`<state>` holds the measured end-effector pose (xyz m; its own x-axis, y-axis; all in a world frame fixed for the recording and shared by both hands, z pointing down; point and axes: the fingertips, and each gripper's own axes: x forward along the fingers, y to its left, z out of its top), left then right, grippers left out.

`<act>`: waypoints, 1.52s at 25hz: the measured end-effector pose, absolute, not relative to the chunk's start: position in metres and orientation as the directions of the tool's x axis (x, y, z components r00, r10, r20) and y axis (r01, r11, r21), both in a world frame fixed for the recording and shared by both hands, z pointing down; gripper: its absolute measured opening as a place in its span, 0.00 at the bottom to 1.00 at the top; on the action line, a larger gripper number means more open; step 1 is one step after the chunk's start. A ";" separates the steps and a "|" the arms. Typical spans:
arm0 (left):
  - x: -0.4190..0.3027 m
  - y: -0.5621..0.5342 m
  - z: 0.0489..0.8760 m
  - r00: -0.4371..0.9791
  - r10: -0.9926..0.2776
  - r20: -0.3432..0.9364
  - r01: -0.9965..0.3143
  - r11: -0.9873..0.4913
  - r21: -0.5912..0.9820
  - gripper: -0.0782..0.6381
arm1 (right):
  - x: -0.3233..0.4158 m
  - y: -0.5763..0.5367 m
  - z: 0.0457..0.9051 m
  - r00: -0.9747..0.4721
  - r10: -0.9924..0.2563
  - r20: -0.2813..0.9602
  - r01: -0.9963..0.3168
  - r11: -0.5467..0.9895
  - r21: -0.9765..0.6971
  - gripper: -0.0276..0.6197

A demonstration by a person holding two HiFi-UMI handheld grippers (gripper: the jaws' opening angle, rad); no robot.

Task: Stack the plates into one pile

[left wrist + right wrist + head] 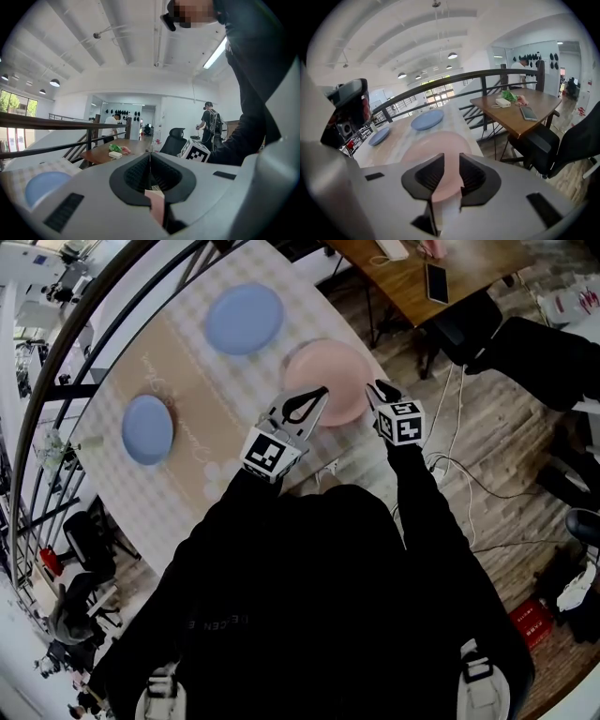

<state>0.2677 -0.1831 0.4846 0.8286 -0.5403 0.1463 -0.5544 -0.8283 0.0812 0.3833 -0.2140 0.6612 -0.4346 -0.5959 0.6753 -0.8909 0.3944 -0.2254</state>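
We show the table (192,381), laid with a pale checked cloth, bearing three separate plates: pink plate (330,381), large blue plate (244,319), small blue plate (147,429).

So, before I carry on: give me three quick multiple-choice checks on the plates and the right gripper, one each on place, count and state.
1. Which plate lies straight ahead of the right gripper?
A. pink plate
B. small blue plate
C. large blue plate

2. How many plates are on the table?
A. two
B. three
C. four

3. How do the right gripper's jaws stand?
A. apart, pinching nothing
B. shut on the pink plate
C. shut on the large blue plate

Key:
1 A, since the right gripper view shows pink through the gap between its jaws.
2 B, since the head view shows one pink and two blue, none stacked.
3 A, since there is a clear gap between the pads.
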 end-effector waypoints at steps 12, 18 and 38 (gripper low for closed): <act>0.263 -0.185 0.500 0.806 -0.566 0.173 -0.587 -0.802 0.112 0.14 | 0.394 -0.221 0.732 -0.346 -0.509 0.788 -0.921 0.345 -0.181 0.27; 0.256 -0.181 0.498 0.802 -0.574 0.169 -0.594 -0.797 0.112 0.14 | 0.393 -0.227 0.745 -0.322 -0.492 0.808 -0.929 0.329 -0.170 0.28; 0.251 -0.189 0.499 0.790 -0.596 0.142 -0.611 -0.784 0.109 0.14 | 0.395 -0.238 0.764 -0.347 -0.424 0.837 -0.938 0.166 -0.305 0.14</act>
<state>0.2514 -0.1890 0.4988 0.7901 -0.5964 0.1416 -0.6112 -0.7839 0.1089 0.3953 -0.2376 0.7637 -0.3473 -0.4236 0.8366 -0.9377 0.1664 -0.3050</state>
